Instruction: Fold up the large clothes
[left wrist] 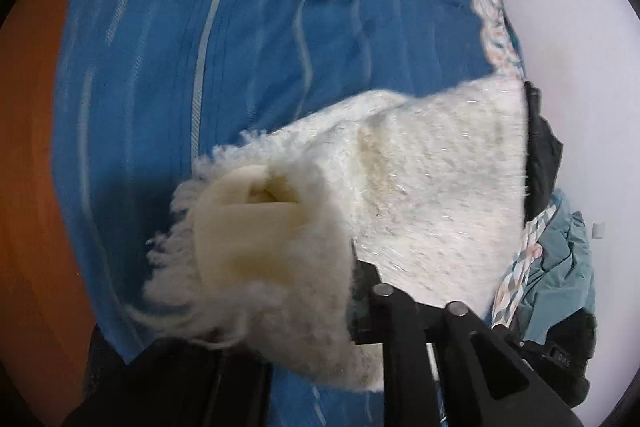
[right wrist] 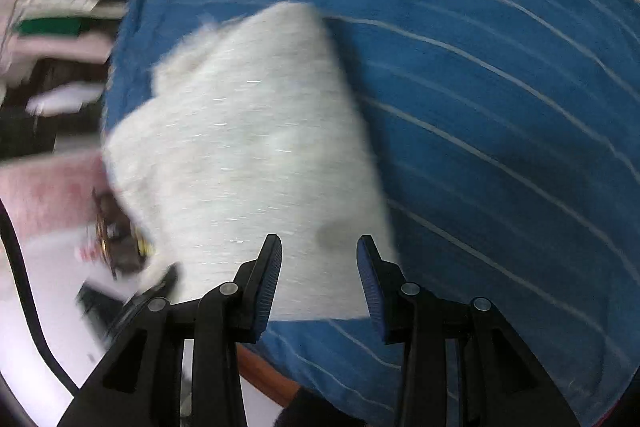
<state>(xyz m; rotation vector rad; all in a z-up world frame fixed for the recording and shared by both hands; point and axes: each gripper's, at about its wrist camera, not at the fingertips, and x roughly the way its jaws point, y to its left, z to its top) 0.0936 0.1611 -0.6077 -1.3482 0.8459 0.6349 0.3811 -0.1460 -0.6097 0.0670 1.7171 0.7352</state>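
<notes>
On the blue striped bedspread (right wrist: 500,87), a fluffy white sweater (right wrist: 256,147) lies folded.

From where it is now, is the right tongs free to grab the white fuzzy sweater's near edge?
Probably yes. The right tongs are open, hovering right over the white fuzzy sweater on the blue striped bedspread, with nothing between them. The left tongs appear shut on another part.

Home bedroom: blue striped bedsheet (right wrist: 500,107) ahead of tongs, clothes pile (left wrist: 560,259) right of left tongs, cluttered shelves (right wrist: 64,11)
</notes>
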